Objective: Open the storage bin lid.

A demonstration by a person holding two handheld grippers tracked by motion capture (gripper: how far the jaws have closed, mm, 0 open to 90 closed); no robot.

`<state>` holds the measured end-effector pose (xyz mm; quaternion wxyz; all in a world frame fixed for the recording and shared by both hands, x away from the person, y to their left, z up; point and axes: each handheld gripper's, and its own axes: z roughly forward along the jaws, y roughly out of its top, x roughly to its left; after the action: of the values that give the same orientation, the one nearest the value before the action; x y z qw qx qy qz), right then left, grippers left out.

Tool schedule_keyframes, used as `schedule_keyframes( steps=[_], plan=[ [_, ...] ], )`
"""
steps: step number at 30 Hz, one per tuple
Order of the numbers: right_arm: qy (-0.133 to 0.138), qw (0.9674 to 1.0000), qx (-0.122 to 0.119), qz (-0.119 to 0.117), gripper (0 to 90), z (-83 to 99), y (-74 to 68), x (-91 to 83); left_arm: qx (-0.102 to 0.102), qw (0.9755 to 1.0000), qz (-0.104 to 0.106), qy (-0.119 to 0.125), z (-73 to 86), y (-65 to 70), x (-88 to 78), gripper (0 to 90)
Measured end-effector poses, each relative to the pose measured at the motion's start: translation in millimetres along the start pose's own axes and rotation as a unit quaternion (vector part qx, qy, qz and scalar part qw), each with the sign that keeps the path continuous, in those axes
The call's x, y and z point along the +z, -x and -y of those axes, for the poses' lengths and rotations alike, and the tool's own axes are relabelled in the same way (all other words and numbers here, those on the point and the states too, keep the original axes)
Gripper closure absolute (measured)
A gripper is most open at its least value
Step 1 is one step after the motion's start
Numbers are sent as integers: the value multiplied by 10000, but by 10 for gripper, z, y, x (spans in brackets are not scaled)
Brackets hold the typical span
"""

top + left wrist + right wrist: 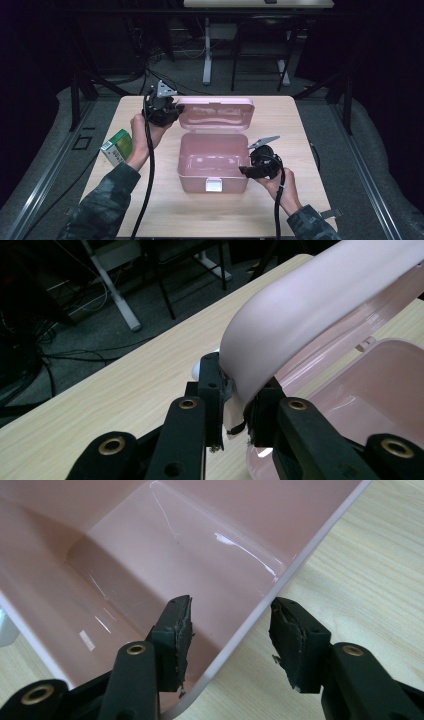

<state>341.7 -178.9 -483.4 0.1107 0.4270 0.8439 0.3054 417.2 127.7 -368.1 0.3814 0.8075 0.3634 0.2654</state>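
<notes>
A pink plastic box (195, 184) stands in the middle of the table with its lid (215, 112) raised at the back. My left gripper (172, 112) is at the lid's left end. In the left gripper view the jaws (239, 400) are shut on the lid's curved edge (310, 315), with the box's inside (380, 385) below to the right. My right gripper (245, 171) is at the box's near right corner. In the right gripper view it (231, 605) straddles the box's wall (165, 545), one jaw inside and one outside, with a gap on both sides of the rim.
A green and white carton (117, 146) lies on the table (150, 200) left of the box, by my left forearm. The box has a white latch (213, 185) on its front. Table legs and cables stand on the floor beyond the far edge.
</notes>
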Motion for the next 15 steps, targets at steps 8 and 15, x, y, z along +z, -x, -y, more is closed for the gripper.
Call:
schedule_keyframes(
  steps=[8, 15],
  plan=[
    [-2, 10000, -9, -18, 507, 0, 3, 1, 0, 10000, -18, -64, -46, -37, 57, 802],
    [-6, 10000, -24, -25, 505, -1, 5, 3, 0, 9999, -33, -109, -77, -71, 108, 799]
  ],
)
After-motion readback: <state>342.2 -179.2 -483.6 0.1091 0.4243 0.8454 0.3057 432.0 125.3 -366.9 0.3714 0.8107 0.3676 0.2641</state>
